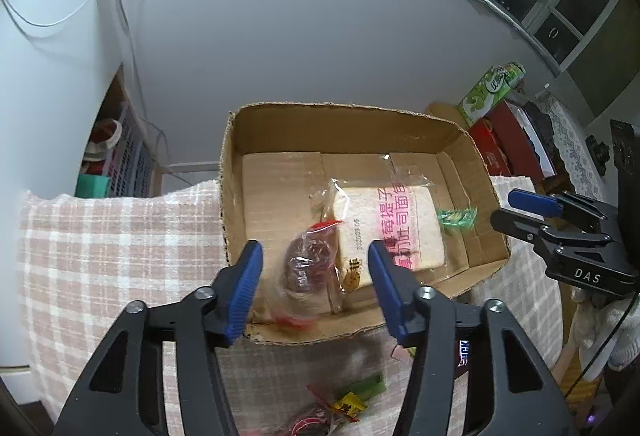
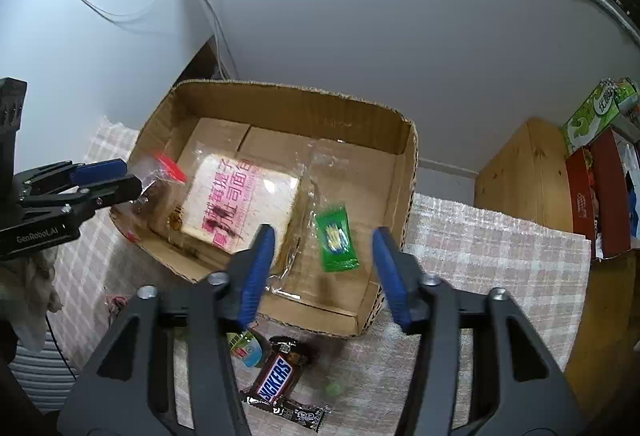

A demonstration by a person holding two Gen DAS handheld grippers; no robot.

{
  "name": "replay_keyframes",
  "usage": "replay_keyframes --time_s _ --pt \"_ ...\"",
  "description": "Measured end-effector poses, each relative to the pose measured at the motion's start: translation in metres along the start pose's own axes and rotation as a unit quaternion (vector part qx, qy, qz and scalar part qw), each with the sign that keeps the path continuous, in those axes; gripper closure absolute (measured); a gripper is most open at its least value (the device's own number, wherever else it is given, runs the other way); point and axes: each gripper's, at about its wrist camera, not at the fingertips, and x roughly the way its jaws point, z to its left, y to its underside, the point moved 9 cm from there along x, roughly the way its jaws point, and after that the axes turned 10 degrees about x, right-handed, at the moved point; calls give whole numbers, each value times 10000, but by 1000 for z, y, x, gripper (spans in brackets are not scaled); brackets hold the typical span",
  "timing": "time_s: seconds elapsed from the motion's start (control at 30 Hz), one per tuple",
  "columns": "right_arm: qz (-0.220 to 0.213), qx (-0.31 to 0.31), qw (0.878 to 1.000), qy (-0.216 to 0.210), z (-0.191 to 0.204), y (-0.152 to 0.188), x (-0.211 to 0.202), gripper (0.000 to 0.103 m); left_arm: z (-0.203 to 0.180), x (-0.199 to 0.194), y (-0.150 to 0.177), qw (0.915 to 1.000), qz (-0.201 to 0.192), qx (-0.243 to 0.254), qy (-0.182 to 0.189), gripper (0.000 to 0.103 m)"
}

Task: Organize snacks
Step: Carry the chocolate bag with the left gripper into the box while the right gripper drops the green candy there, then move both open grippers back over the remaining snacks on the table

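An open cardboard box point(image 1: 340, 128) point(image 2: 300, 104) sits on a checked cloth. A wrapped slice of toast point(image 1: 392, 228) point(image 2: 240, 200) with pink print lies inside it. My left gripper point(image 1: 316, 256) is open over the box's near left corner. A dark snack in a clear wrapper with red ends point(image 1: 308, 268) lies blurred between its fingers, and the pads do not press on it. My right gripper point(image 2: 324, 236) is open over the box's right side. A green candy point(image 2: 336, 238) point(image 1: 456, 216) rests on the box floor between its fingers, untouched.
On the checked cloth point(image 1: 100, 256) in front of the box lie a Snickers bar point(image 2: 276, 376), a small green-labelled packet point(image 2: 246, 350) and more wrapped snacks point(image 1: 348, 402). A wooden cabinet point(image 2: 520, 176) with a green box point(image 1: 490, 88) and a red box point(image 1: 504, 144) stands to the right.
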Motion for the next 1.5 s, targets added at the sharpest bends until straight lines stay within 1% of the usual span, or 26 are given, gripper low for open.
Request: replay_keyframes --time_s 0.17,0.37,0.67,0.83,1.07,1.27,1.33,1.37,1.5 --pt "-17 -2 10000 2 0 2 -4 49 2 -10 -1 10000 -81 -3 -14 48" --pt "-37 73 9999 -90 0 8 -15 49 4 -26 1 9998 -210 45 -37 48" --pt "-70 156 9997 -195 0 30 -39 49 13 -54 23 9993 -343 -132 -34 48" --pt "21 181 9994 -280 -6 55 -47 49 10 -66 48 9993 -331 -170 5 48" --pt "371 227 9985 -326 -19 103 -40 49 4 -69 97 9989 -187 -399 160 48" --pt "687 227 9960 -528 -24 138 -27 49 -2 -58 146 9977 127 -591 305 49" --pt "775 144 9953 -569 -21 146 -24 54 -7 -54 157 9971 230 -606 391 49" --pt "844 108 9945 -607 -19 150 -21 60 -8 -52 162 9970 268 -603 412 50" --pt "1003 17 9930 -617 -14 156 -8 61 -9 -44 171 9963 371 -616 470 51"
